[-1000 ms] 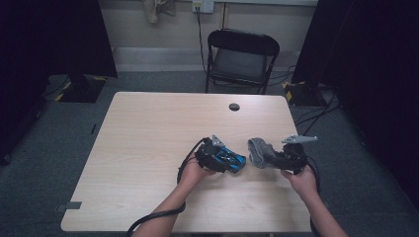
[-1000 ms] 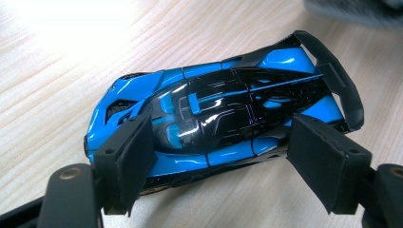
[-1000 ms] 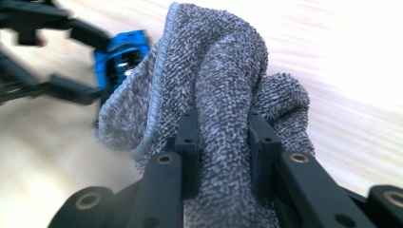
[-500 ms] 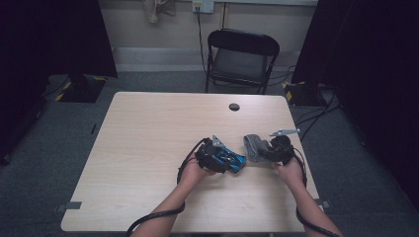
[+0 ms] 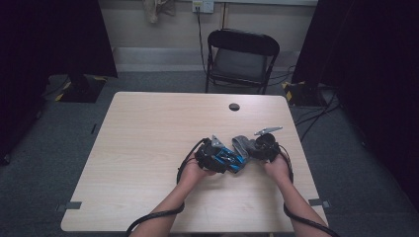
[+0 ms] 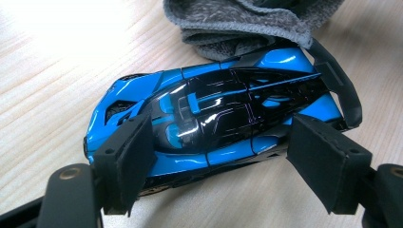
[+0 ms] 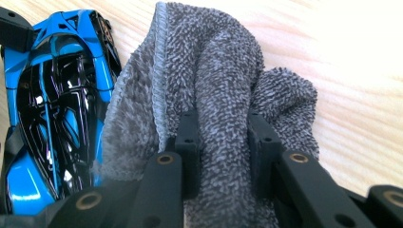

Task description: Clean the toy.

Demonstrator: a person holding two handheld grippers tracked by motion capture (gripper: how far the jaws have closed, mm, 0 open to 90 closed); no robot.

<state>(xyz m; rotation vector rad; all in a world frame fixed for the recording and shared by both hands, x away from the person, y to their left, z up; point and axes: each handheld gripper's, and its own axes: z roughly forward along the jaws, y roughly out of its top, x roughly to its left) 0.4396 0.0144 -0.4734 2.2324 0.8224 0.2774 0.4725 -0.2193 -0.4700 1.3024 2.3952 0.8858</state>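
A glossy blue and black toy car (image 6: 223, 114) lies on the wooden table (image 5: 148, 148). My left gripper (image 6: 223, 161) has a pad on each flank of the car (image 5: 228, 157) and is shut on it. My right gripper (image 7: 223, 142) is shut on a bunched grey terry cloth (image 7: 214, 71). In the high view the cloth (image 5: 242, 145) lies against the car's tail end, just right of my left gripper (image 5: 231, 159), with my right gripper (image 5: 252, 150) behind it. The left gripper view has the cloth (image 6: 237, 23) draped over the rear wing. The car (image 7: 52, 95) lies left of the cloth in the right gripper view.
A dark round grommet hole (image 5: 234, 106) sits in the tabletop near its far edge. A black folding chair (image 5: 240, 59) stands beyond the table. Black cables (image 5: 185, 168) trail from both grippers back over the near edge.
My right gripper has carried the cloth left and slightly down, from a gap beside the car to up against its tail. My left gripper and the car have stayed still.
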